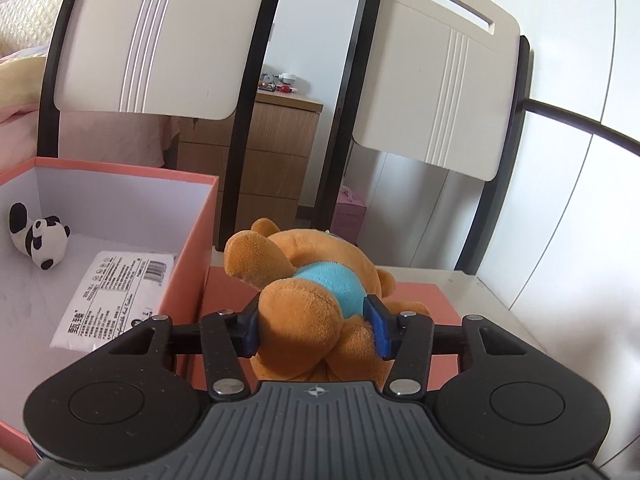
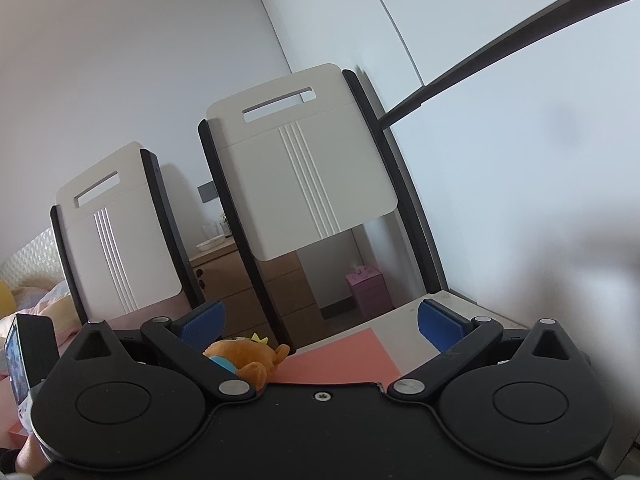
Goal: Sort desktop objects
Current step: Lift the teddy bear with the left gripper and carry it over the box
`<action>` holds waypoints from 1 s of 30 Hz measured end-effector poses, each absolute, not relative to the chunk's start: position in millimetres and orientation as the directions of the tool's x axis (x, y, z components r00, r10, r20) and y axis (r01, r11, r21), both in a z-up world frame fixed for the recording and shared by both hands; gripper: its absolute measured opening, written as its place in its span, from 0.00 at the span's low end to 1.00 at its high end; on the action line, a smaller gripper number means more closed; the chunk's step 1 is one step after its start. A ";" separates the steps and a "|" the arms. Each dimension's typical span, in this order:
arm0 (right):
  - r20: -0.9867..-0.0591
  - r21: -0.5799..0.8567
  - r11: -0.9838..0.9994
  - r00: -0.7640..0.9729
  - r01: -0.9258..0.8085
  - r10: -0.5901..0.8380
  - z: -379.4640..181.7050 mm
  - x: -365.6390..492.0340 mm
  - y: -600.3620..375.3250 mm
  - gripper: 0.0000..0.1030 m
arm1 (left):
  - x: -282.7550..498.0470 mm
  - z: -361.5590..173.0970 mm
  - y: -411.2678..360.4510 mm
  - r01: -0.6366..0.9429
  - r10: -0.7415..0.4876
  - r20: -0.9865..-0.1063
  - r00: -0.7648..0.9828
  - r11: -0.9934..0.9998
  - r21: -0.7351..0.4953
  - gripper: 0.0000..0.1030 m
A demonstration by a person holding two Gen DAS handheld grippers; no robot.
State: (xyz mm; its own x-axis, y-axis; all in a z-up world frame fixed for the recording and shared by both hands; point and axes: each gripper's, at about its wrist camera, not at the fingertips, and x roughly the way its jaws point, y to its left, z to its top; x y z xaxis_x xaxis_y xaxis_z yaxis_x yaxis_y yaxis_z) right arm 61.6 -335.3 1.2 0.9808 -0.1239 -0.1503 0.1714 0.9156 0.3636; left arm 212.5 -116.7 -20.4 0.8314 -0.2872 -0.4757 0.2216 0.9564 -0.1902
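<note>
The left gripper (image 1: 316,326) clamps the orange plush bear (image 1: 312,300), held just right of the pink box (image 1: 192,248) above the pink lid (image 2: 344,356). The right gripper (image 2: 320,320) hangs empty, jaws wide apart.

The open box (image 1: 188,248) stands left of the plush bear (image 1: 312,300); inside it lie a panda toy (image 1: 40,240) and a tissue packet (image 1: 116,296). Two chairs (image 1: 432,96) stand behind the worktop (image 1: 492,300).
</note>
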 end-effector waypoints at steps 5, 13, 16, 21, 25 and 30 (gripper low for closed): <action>-0.169 0.370 0.913 0.979 0.171 -0.115 -1.5 60.9 -339.3 0.99 | 201.9 -36.7 -121.6 0.279 -0.313 -0.480 0.819 0.950 -0.143 0.57; -0.191 0.377 0.913 0.977 0.157 -0.089 -4.2 62.1 -342.4 0.99 | 192.2 -54.5 -124.0 0.321 -0.303 -0.484 0.821 0.946 -0.048 0.73; -0.199 0.383 0.911 0.977 0.153 -0.080 -5.0 63.4 -342.8 0.99 | 192.0 -55.3 -125.6 0.326 -0.304 -0.485 0.820 0.944 -0.039 0.78; -0.205 0.381 0.913 0.976 0.149 -0.074 -4.7 63.8 -343.4 0.99 | 191.3 -58.8 -133.1 0.337 -0.289 -0.494 0.820 0.942 0.007 0.86; -0.214 0.383 0.911 0.974 0.151 -0.071 -5.9 64.3 -344.1 0.99 | 193.7 -62.5 -139.1 0.340 -0.277 -0.509 0.815 0.940 0.035 0.91; -0.222 0.389 0.909 0.973 0.148 -0.063 -5.7 66.9 -344.5 0.99 | 203.0 -65.2 -140.8 0.331 -0.262 -0.549 0.793 0.943 0.028 0.92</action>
